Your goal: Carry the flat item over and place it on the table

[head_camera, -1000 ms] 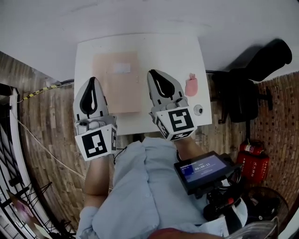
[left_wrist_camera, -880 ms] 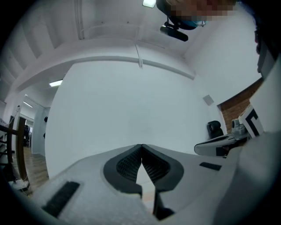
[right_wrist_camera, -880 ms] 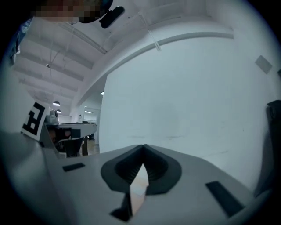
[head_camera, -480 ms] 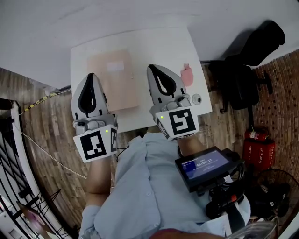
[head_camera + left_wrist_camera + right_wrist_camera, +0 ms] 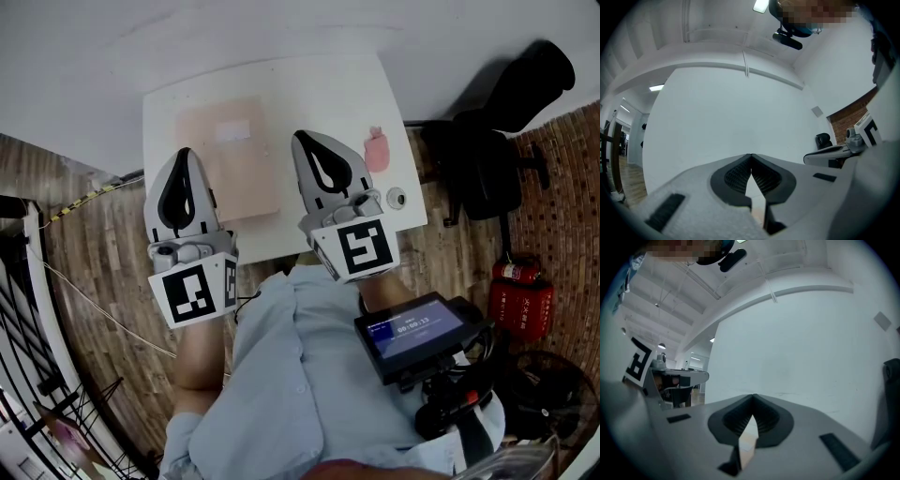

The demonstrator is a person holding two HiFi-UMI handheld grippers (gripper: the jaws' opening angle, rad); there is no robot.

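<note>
Head view: left gripper (image 5: pixel 184 157), right gripper (image 5: pixel 305 141), flat item (image 5: pixel 228 159) nearly as before.

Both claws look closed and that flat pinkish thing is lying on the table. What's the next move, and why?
Probably open the jaws of the right gripper and tilt it down toward the near edge of the flat item. Both it and the left gripper are shut and empty, aimed at the wall rather than the table, so neither can grasp yet.
</note>
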